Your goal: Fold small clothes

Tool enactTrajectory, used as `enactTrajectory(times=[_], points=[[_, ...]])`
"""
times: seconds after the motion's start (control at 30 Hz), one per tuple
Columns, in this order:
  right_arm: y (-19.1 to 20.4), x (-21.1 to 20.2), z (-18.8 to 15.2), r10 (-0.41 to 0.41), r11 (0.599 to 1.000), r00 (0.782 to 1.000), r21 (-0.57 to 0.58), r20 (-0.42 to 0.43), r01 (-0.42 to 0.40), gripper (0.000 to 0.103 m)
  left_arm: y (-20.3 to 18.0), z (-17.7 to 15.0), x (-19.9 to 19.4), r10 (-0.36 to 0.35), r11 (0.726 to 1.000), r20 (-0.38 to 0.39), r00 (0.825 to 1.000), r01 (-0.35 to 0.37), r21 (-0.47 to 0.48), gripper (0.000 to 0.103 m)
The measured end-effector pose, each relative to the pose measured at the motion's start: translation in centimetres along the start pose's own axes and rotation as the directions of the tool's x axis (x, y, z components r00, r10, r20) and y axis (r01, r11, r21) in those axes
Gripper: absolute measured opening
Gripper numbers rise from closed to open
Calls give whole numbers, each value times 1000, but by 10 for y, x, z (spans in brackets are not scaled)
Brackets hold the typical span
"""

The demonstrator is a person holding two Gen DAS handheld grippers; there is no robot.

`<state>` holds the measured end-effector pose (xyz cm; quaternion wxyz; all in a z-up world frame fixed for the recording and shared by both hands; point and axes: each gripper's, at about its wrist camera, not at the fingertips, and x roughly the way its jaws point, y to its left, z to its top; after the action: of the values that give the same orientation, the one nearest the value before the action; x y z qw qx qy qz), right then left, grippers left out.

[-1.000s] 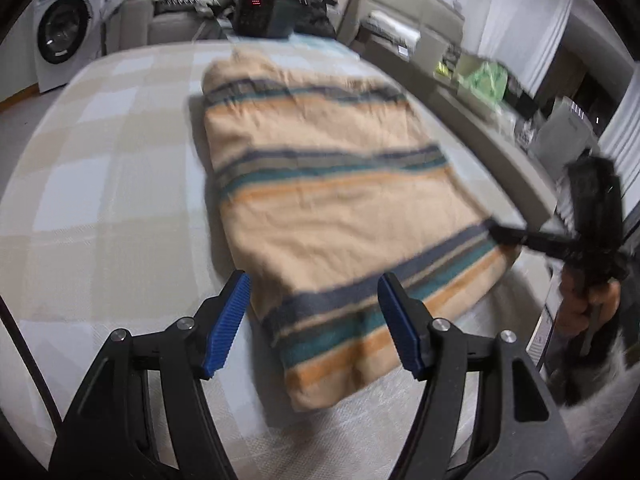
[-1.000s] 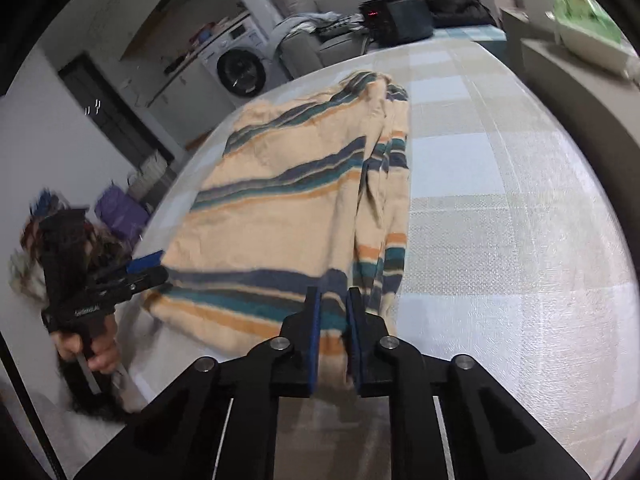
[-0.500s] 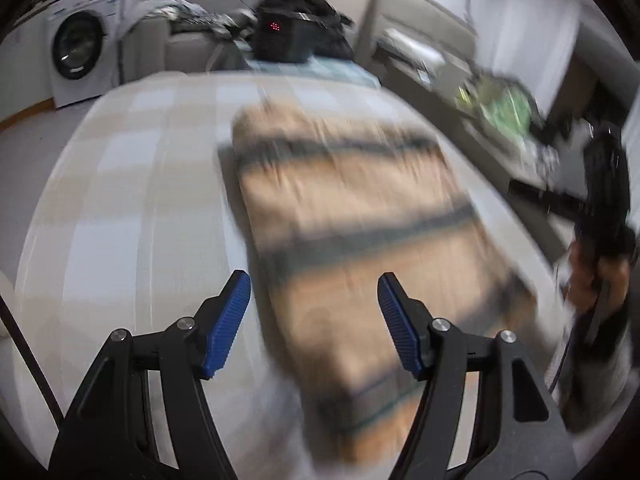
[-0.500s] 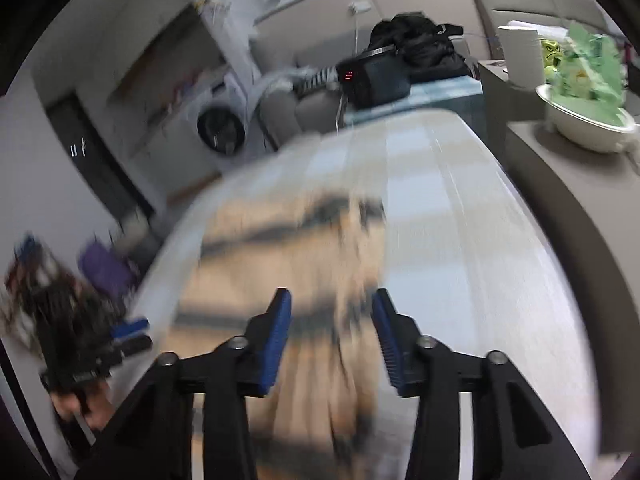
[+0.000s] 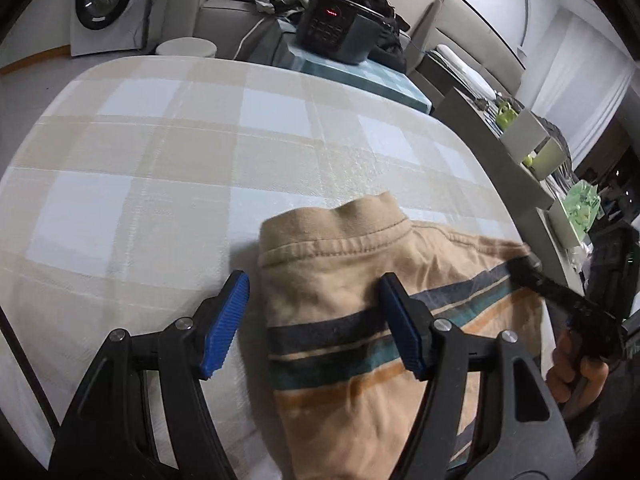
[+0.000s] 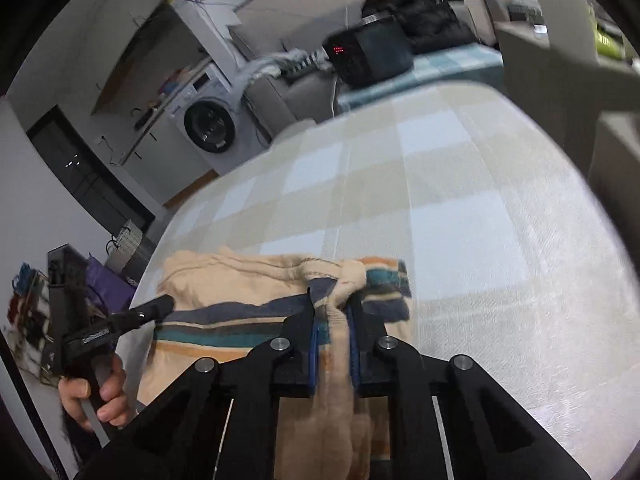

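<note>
A beige striped garment (image 5: 340, 240) lies folded on the checked table cover (image 5: 160, 160). My left gripper (image 5: 314, 284) stands open, its blue pads (image 5: 224, 324) straddling the garment's far left corner without pressing it. In the right wrist view the same garment (image 6: 224, 280) bunches up between the pads of my right gripper (image 6: 332, 300), whose jaws are closing and pinch a fold at the far right corner. Each view shows the other gripper at the opposite corner: the right gripper (image 5: 532, 276) and the left gripper (image 6: 156, 306), each held by a hand (image 6: 96, 396).
Beyond the table's far edge stand a black appliance with a red display (image 5: 332, 28), a grey sofa with clothes (image 5: 224, 4) and a washing machine (image 5: 104, 4). A grey shelf with bowls (image 5: 520, 152) runs along the right side. Bare checked cover (image 6: 460, 220) stretches ahead.
Both grippers have travelled forward along the garment to its far end. The right gripper let go of the near hem, opened, then closed on a fold at the far corner.
</note>
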<state>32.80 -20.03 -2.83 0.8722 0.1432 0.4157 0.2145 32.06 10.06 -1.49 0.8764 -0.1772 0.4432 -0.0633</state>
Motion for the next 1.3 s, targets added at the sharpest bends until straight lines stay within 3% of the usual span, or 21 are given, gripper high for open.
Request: enactTrajectory(times=[0.1,0.2,0.33,0.5,0.57,0.6,0.67,0.73,0.8,0.87,1.03,1.1,1.2,1.3], points=[[-13,7,-2,-93,995,995,31,-23,94,13,2,1,13,16,1000,-1,1000,-16,9,65],[-20,3,-2,-62,996,998,56,-30,64,25,3,1,14,23,1000,-1,1000,-23,9,65],[-20,-33,-10,-43,997,999,64,3,43,30,3,-11,-17,37,999,14,999,-37,-15,65],[5,-75,-44,-11,999,1000,-36,12,11,34,-30,-67,-77,-7,991,56,998,-1,133,65],[19,-81,-61,8,996,1000,-86,-17,-9,35,-43,-98,-87,-18,981,40,999,10,191,64],[26,-84,-68,10,994,1000,-104,-29,-13,35,-47,-112,-91,-29,976,28,999,22,216,62],[41,-85,-84,8,987,998,-163,-56,-17,35,-55,-139,-95,-27,958,12,1000,22,285,43],[50,-86,-96,4,979,997,-203,-72,-19,35,-58,-166,-95,51,935,-35,998,-36,352,36],[51,-89,-108,-14,978,996,-211,-87,-5,36,-55,-185,-108,59,933,-12,998,-51,357,36],[45,-94,-119,-39,980,994,-198,-101,18,37,-51,-199,-117,58,940,-73,996,-30,341,36],[15,-104,-131,-78,990,991,-127,-105,65,43,-43,-209,-139,17,953,-136,991,25,303,36],[4,-108,-132,-64,995,992,-79,-107,55,47,-35,-203,-148,-46,972,-122,992,72,225,39],[-10,-102,-127,-17,1000,993,-7,-120,17,47,-16,-182,-142,-70,993,-71,995,76,95,44],[-13,-89,-118,10,1000,993,14,-121,-9,47,1,-159,-126,-98,994,-31,995,97,-42,44]])
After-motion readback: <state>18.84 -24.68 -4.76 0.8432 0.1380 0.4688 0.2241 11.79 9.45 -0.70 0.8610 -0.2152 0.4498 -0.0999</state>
